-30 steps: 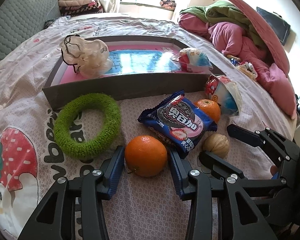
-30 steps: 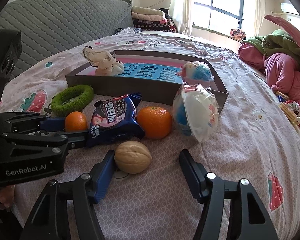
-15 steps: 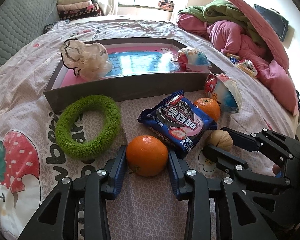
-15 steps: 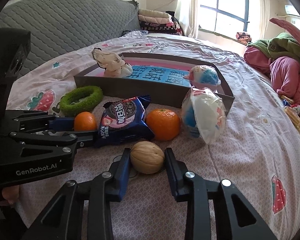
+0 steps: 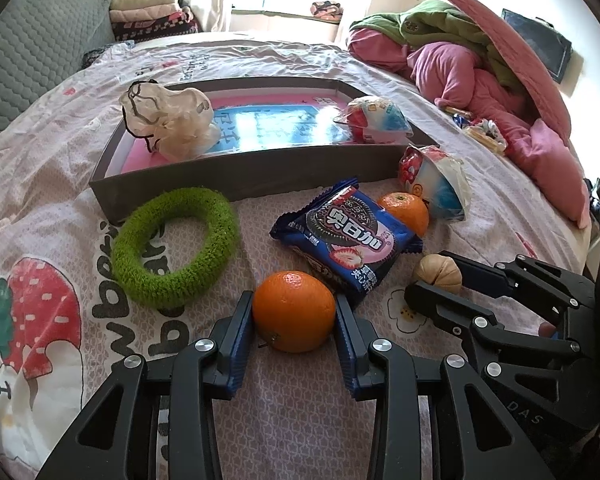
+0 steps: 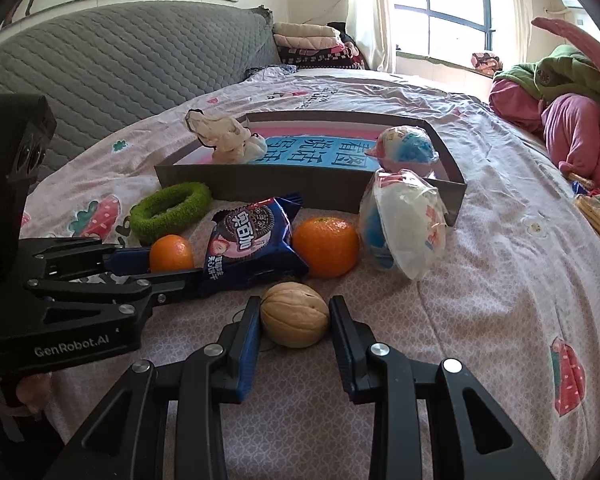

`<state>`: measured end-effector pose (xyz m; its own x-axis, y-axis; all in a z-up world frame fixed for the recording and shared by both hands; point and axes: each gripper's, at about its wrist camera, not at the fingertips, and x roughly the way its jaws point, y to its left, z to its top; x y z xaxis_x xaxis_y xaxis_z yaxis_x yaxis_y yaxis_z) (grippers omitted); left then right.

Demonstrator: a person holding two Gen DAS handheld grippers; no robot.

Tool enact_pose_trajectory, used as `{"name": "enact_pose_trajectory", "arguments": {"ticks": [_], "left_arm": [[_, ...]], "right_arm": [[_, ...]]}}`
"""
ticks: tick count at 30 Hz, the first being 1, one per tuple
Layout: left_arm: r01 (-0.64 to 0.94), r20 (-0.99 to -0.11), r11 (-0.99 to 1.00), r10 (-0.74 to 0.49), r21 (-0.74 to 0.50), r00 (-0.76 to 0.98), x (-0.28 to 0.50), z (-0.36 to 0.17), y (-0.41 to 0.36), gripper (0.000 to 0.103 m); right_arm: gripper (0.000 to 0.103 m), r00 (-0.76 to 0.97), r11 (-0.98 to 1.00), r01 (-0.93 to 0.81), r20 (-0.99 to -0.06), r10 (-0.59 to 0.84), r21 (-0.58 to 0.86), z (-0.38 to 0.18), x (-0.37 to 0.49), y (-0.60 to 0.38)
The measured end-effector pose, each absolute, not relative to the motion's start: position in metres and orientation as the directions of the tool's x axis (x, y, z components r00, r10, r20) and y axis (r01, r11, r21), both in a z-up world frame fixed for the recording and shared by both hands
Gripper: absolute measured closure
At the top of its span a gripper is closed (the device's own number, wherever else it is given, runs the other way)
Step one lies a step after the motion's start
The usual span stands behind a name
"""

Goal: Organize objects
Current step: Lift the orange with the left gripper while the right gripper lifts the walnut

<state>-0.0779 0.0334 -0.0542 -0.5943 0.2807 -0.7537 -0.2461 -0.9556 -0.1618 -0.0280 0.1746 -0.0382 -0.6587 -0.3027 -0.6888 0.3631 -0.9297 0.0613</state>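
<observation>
The left gripper (image 5: 294, 312) has its fingers (image 5: 240, 332) pressed on both sides of an orange (image 5: 294, 311) that sits on the bed (image 5: 80, 184); its jaws have just been closing on the fruit. The right gripper (image 6: 294, 314) clamps a walnut (image 6: 294, 314) between its fingers (image 6: 247, 332), and the nut also rests on the sheet. In the left view the right gripper comes in from the right edge with the walnut at its fingertips.

Just beyond the held orange lies a blue biscuit pack (image 5: 348, 240), touching it at the near corner. A second orange (image 5: 405, 212) sits behind the pack, beside a wrapped bowl (image 5: 440, 188) that leans against the grey tray (image 5: 236, 176). A green ring (image 5: 176, 246) lies flat to the left of the pack, close to the tray's front wall.

Inside the tray a crumpled plastic bag (image 5: 172, 120) sits at the left end and another wrapped bowl (image 5: 374, 118) at the right end, on a pink and blue printed sheet (image 5: 272, 128). Pink and green bedding (image 5: 460, 64) is heaped at the far right.
</observation>
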Motion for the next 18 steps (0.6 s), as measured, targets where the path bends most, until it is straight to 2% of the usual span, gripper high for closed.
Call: {"name": "enact_pose_trajectory", "arguments": {"ticks": [18], "left_arm": [[-0.23, -0.749, -0.957, 0.284, -0.179, -0.599, -0.052, -0.045, 0.02, 0.065]], "right_arm": [[0.069, -0.687, -0.918, 0.395, -0.652, -0.321, 0.036, -0.026, -0.013, 0.172]]}}
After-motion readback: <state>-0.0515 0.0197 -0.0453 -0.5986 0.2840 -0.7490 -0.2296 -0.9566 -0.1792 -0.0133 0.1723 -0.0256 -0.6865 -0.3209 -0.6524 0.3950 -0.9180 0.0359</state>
